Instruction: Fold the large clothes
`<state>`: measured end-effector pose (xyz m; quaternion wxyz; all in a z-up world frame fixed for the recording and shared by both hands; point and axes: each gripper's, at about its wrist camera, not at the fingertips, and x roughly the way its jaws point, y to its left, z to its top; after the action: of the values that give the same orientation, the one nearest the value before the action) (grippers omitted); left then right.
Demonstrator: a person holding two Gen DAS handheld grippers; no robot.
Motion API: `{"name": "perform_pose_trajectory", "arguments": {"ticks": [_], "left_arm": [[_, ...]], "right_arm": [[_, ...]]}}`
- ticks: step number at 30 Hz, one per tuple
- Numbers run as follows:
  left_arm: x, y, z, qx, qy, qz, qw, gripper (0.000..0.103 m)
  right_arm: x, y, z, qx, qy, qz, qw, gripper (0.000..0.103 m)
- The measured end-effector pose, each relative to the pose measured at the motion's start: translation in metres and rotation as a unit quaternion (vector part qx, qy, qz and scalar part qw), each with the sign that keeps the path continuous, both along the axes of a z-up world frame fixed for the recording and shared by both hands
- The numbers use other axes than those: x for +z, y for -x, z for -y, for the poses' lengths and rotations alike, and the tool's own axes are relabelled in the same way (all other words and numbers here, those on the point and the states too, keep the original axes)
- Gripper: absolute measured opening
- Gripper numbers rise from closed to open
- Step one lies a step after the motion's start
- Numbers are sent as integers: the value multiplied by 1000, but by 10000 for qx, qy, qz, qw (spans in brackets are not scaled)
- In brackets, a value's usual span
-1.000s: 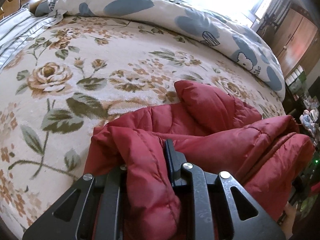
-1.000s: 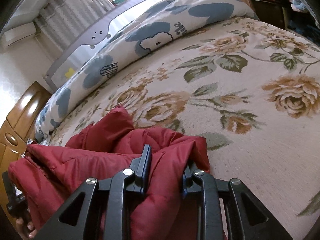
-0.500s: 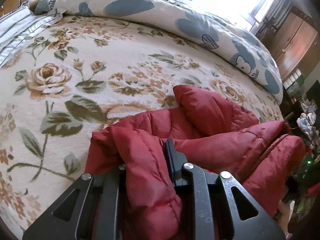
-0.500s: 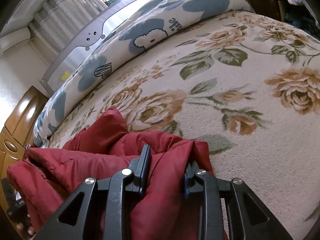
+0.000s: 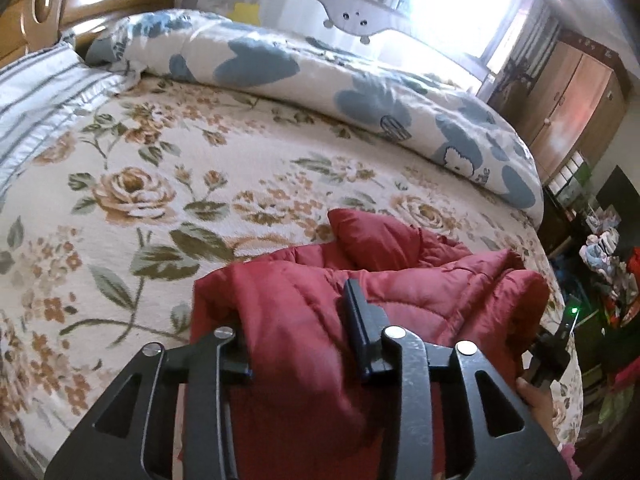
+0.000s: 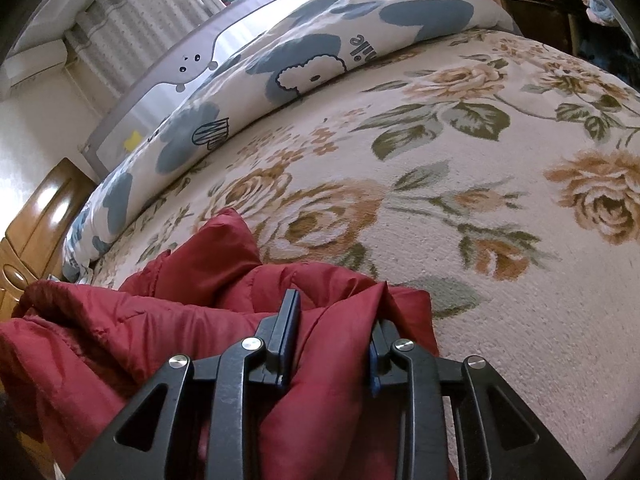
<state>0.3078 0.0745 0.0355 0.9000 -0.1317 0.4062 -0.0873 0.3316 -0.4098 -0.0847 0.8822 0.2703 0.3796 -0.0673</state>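
A quilted red jacket [image 5: 400, 276] lies bunched on the floral bedspread [image 5: 132, 188]. A thick fold of it fills my left gripper [image 5: 296, 308], whose jaws are opening. The fold covers the left finger and still touches the right pad [image 5: 356, 312]. At the right edge of the left wrist view, a hand [image 5: 534, 396] holds the other gripper at the jacket's far end. In the right wrist view, my right gripper [image 6: 336, 312] is shut on another fold of the red jacket [image 6: 200, 256], which bulges up between both pads.
A blue-and-white duvet [image 5: 360, 92] is rolled along the far side of the bed, under a grey bed rail [image 5: 352, 20]. A striped pillow [image 5: 40, 100] lies at the left. A wooden wardrobe [image 5: 572, 112] and clutter [image 5: 608, 240] stand past the bed's right end.
The left gripper has risen and tipped up, so more of the room shows, and its jaws have spread wider around the fold. The right gripper and its fold have hardly moved.
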Motion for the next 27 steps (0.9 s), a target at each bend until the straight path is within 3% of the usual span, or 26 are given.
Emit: {"name": "perform_pose_trajectory", "arguments": {"ticks": [5, 7, 11, 15, 18, 20, 22, 25, 27], "left_arm": [[20, 25, -7, 227, -140, 357, 9990, 39], [18, 33, 0, 10, -84, 333, 9994, 39], [-3, 41, 42, -740, -335, 101, 9966, 39], [-43, 36, 84, -1016, -966, -287, 9897, 40], [-72, 25, 96, -921, -1421, -433, 9846, 41], [-80, 16, 94, -858, -1400, -485, 9852, 43], [-81, 10, 92, -810, -1369, -478, 9861, 43], [-80, 4, 92, -765, -1379, -460, 9864, 43], [-80, 2, 93, -744, -1387, -443, 9865, 43]], "right_arm": [[-2, -2, 3, -82, -45, -35, 9999, 29], [-2, -4, 3, -126, -19, -53, 9999, 29], [-1, -5, 2, -159, 21, -93, 9998, 30], [5, -4, 1, -134, 40, -99, 9999, 35], [22, 6, 1, -75, 125, -22, 9999, 44], [40, 18, 2, -36, 172, 154, 9997, 61], [62, 33, 0, -1, 339, 411, 9986, 70], [95, 62, -14, 267, 679, 832, 9939, 76], [105, 72, -34, 736, 871, 944, 9890, 83]]}}
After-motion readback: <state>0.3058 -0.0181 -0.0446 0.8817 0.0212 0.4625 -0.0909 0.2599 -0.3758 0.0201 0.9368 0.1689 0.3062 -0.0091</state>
